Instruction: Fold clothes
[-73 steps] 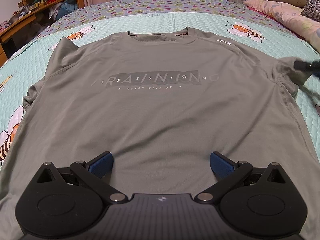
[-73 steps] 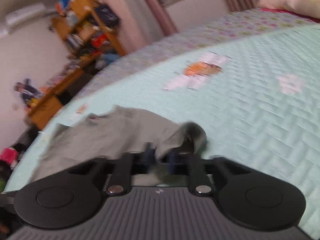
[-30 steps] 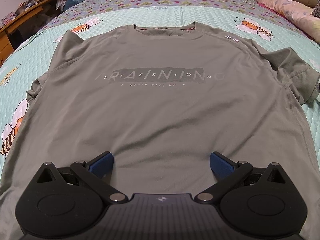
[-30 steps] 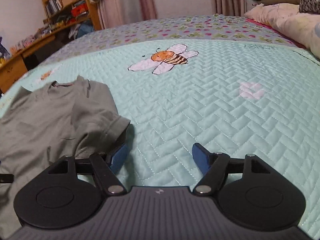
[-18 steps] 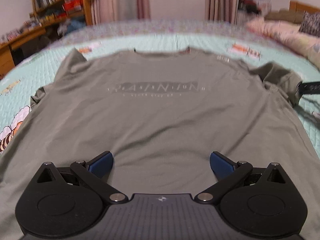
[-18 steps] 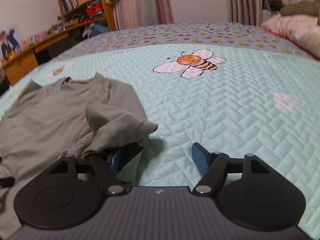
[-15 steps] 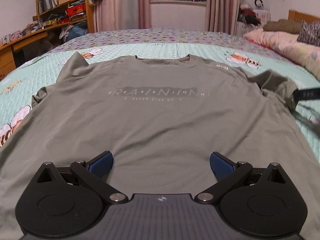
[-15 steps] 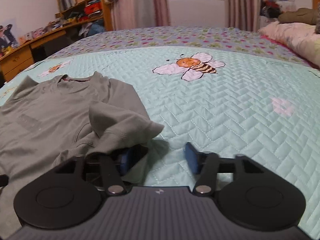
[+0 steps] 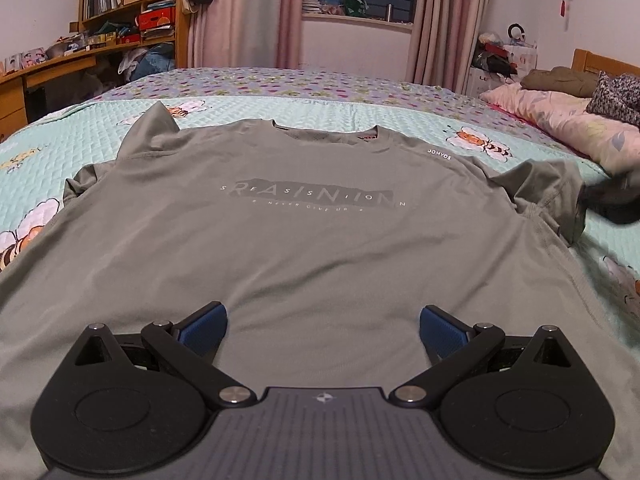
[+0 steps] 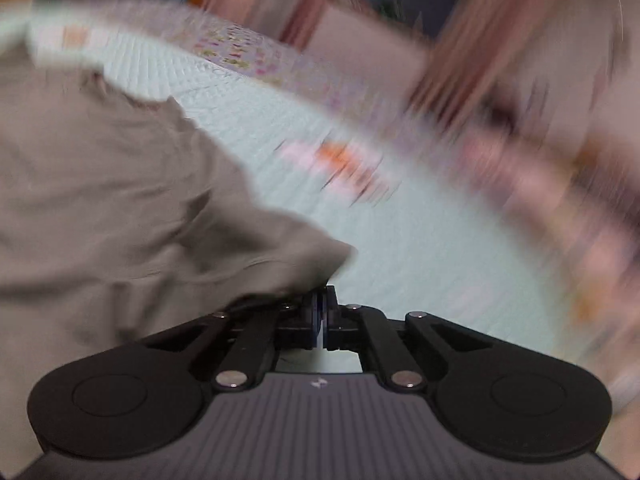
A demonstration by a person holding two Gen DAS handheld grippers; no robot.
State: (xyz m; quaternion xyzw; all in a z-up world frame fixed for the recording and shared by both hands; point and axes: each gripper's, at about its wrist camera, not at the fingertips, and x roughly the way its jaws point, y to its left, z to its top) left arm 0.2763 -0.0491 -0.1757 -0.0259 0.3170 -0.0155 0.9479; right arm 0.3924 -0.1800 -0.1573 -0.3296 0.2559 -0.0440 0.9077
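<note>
Our right gripper (image 10: 320, 316) has just been closing, and its jaws now meet on the hem of the sleeve (image 10: 280, 264) of the grey T-shirt (image 9: 312, 232), the cloth bunched against the blue pads. The right wrist view is smeared with blur, so we cannot tell how much fabric sits between them. Our left gripper (image 9: 322, 330) hangs with its jaws spread wide and nothing between them, its blue pads (image 9: 204, 328) over the shirt's lower front. The shirt lies face up, chest print readable, collar away from us, spread across the mint quilted bedspread (image 9: 56, 148) with its bee pictures. Its left sleeve (image 9: 152, 128) stands up in a peak. Beyond the bed we see pink curtains (image 9: 244, 12), a wooden bookshelf (image 9: 132, 4) and pillows (image 9: 568, 116) at the right.
</note>
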